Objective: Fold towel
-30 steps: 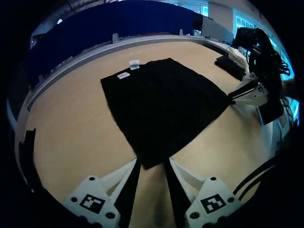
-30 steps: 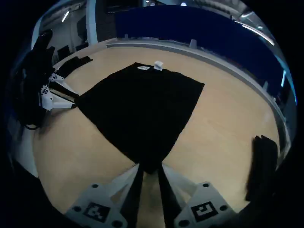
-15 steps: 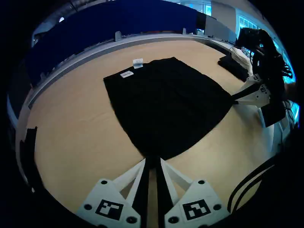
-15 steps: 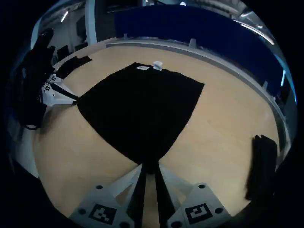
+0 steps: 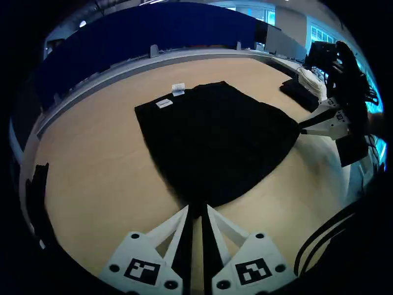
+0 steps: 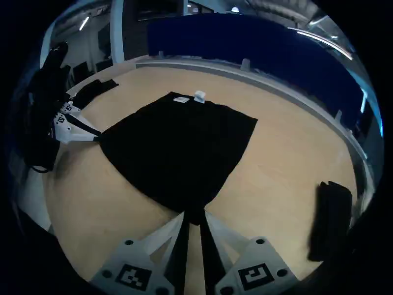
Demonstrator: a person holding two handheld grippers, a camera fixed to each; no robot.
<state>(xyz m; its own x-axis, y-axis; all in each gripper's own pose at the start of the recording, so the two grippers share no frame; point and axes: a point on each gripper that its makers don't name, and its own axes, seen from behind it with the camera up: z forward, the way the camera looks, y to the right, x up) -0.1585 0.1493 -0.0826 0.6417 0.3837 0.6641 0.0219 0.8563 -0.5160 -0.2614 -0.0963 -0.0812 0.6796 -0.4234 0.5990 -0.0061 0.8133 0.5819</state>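
Observation:
A black towel (image 5: 216, 132) lies spread on the light wooden table (image 5: 98, 162), with white tags at its far edge (image 5: 164, 103). My left gripper (image 5: 196, 206) is shut on the towel's near corner in the left gripper view. The right gripper (image 5: 302, 130) shows there at the right, pinching the towel's other corner. In the right gripper view the same towel (image 6: 182, 147) spreads ahead, and my right gripper (image 6: 195, 216) is shut on its near corner. The left gripper (image 6: 97, 133) holds the left corner there. Both held corners look lifted a little off the table.
A dark folded cloth pile (image 5: 300, 93) and a white bundle (image 5: 313, 82) sit at the far right of the table. Another dark folded piece (image 6: 330, 216) lies at the table's right side. A blue partition (image 5: 147, 29) runs behind the table's far edge.
The left gripper closed on the towel corner from open a second ago. The right gripper's fingers also drew tighter. Both corners have since pulled slightly toward the cameras, rounding the towel's near edges.

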